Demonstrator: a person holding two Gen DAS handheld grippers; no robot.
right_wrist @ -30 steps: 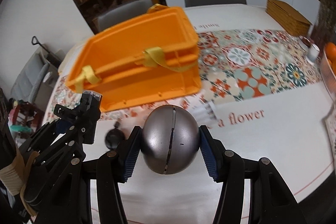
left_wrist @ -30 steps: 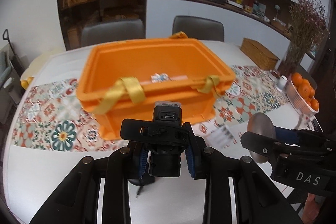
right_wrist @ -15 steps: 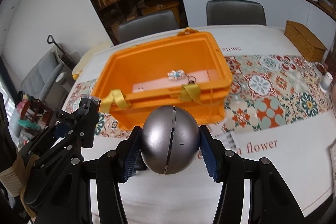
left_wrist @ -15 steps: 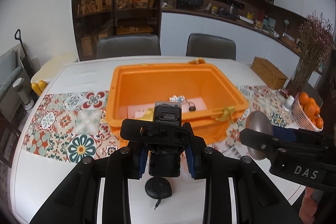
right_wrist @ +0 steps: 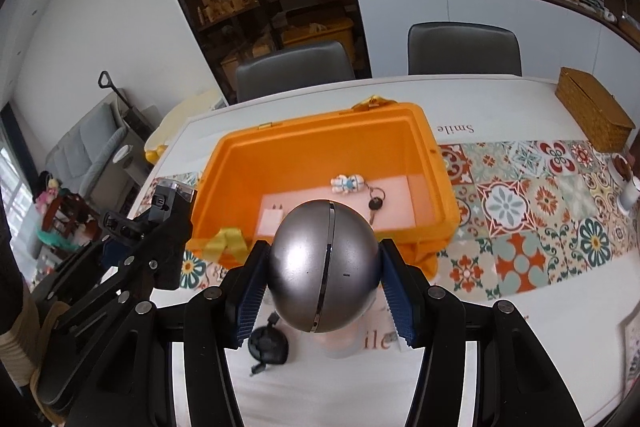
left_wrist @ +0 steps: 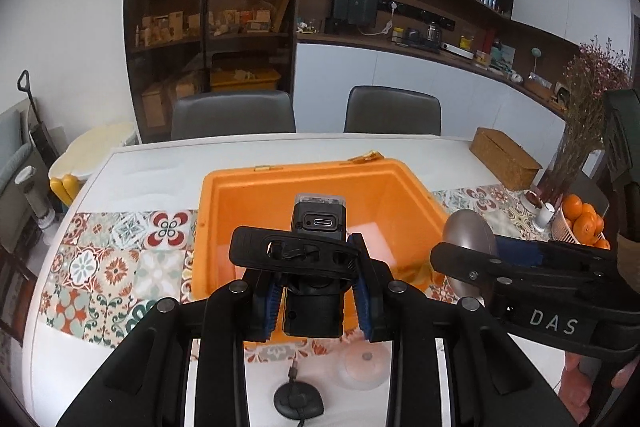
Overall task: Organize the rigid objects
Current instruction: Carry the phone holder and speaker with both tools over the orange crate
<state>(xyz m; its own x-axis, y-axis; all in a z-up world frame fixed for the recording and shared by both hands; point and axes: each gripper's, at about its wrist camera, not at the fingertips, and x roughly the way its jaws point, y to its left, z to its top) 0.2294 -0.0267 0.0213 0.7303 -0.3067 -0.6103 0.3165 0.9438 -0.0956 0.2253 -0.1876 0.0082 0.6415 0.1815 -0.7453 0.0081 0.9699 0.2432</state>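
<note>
Between the right tongs: the right tongs [right_wrist: 324, 277] are clamped on a grey metal ball [right_wrist: 323, 265], blue pads pressing its two flanks, held above the near edge of the orange bin [right_wrist: 436, 163].
Ball handling: smooth, hard and rounded, so probably slippery; the pads sit about at its widest line, which I judge the safest hold. It looks solid enough to have some weight, and a seam runs round it, so it may be two halves.
Between the left tongs: the left tongs [left_wrist: 316, 297] are clamped on a small black device [left_wrist: 316, 259] with a port on its upper face and a clip-like bracket across it.
Device handling: stiff, boxy, likely light; flat sides give the pads a firm seat. It hangs over the near part of the bin.
Bin contents: a small white-and-blue figure [right_wrist: 347, 183] on a key ring with a dark key [right_wrist: 375, 205], and a white plug [right_wrist: 272, 217], all on a pale liner at the bottom.
Bin itself: open, rigid plastic, yellow straps [right_wrist: 229, 241] draped over the near rim.
Bench near the tongs: a black round item with a short cable [right_wrist: 267, 347], and a clear round disc [left_wrist: 362, 363] beside it.
Bench further out: patterned tile runner [right_wrist: 520, 219], a wicker box [right_wrist: 592, 113], a basket of oranges [left_wrist: 580, 223].
</note>
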